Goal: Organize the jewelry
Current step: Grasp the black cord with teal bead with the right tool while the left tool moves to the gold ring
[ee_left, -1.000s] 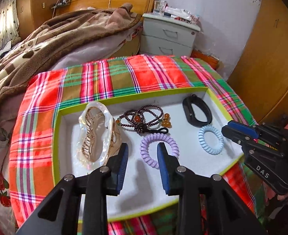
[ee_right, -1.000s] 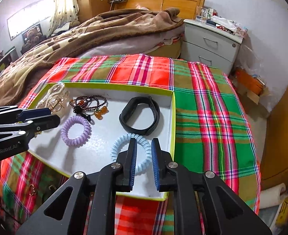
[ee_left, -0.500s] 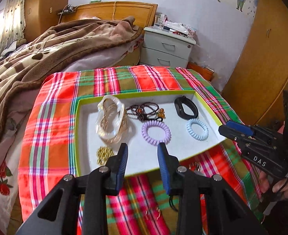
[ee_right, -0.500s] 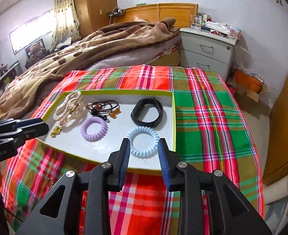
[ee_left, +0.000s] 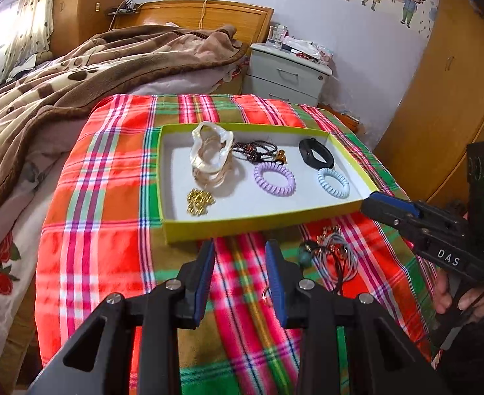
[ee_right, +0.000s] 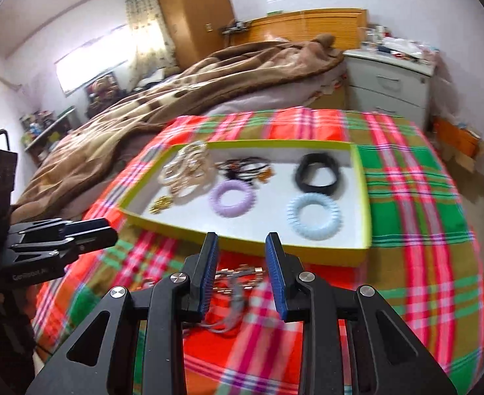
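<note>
- Jewelry lies in two places: most of it in a shallow tray (ee_left: 189, 228) with yellow-green walls and a white floor, the rest loose on the plaid cloth (ee_left: 110, 197) in front of the tray.
- Inside the tray, from the left wrist view: a pearly hair claw (ee_left: 209, 151) at the back left, a small gold chain heap (ee_left: 199, 201) near the front left, a dark beaded bracelet (ee_left: 258, 151) at the back middle, a lilac coil hair tie (ee_left: 274, 179) in the middle, a black band (ee_left: 316, 153) at the back right and a pale blue coil hair tie (ee_left: 333, 182) in front of it.
- None of these pieces touches a gripper.
- A tangle of grey cords and small gold bits (ee_left: 334, 253) rests on the cloth just outside the tray's near wall.
- The left gripper (ee_left: 240, 279) hangs over the cloth in front of the tray, its fingers spread apart with nothing between them.
- The right gripper (ee_right: 242, 276) hovers above the tangle, fingers parted and empty; the picture there is blurred.
- A hand (ee_left: 462, 296) grips the right gripper's handle at the right edge of the left wrist view.
- Behind the surface are a bed with a brown blanket (ee_left: 87, 75) and a white nightstand (ee_left: 288, 75).
</note>
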The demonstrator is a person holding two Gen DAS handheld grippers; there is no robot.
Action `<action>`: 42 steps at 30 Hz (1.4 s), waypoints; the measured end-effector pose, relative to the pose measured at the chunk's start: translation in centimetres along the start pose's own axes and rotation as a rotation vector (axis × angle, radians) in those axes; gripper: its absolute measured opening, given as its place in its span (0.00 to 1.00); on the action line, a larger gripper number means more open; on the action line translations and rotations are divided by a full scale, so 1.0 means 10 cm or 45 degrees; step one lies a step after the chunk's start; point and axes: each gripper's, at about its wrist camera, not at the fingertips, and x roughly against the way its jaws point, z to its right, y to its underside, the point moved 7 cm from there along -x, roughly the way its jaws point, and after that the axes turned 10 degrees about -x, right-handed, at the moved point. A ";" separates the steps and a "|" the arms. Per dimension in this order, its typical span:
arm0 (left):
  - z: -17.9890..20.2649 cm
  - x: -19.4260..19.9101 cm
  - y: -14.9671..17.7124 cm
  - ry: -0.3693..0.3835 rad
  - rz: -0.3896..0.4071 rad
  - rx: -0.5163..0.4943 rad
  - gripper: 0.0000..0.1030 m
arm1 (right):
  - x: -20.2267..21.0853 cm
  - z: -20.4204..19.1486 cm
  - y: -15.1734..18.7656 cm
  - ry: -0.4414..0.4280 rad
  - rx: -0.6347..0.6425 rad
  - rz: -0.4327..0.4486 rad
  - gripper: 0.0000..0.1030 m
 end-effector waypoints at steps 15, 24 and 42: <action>-0.10 -0.03 0.23 0.026 -0.035 0.037 0.32 | -0.54 -0.38 0.27 -0.075 0.266 -0.253 0.30; -0.09 -0.06 0.23 0.031 -0.051 0.040 0.32 | -0.56 -0.37 0.38 -0.043 0.336 -0.321 0.30; -0.10 -0.06 0.30 0.027 -0.066 0.045 0.32 | -0.47 -0.35 0.46 0.005 0.329 -0.281 0.09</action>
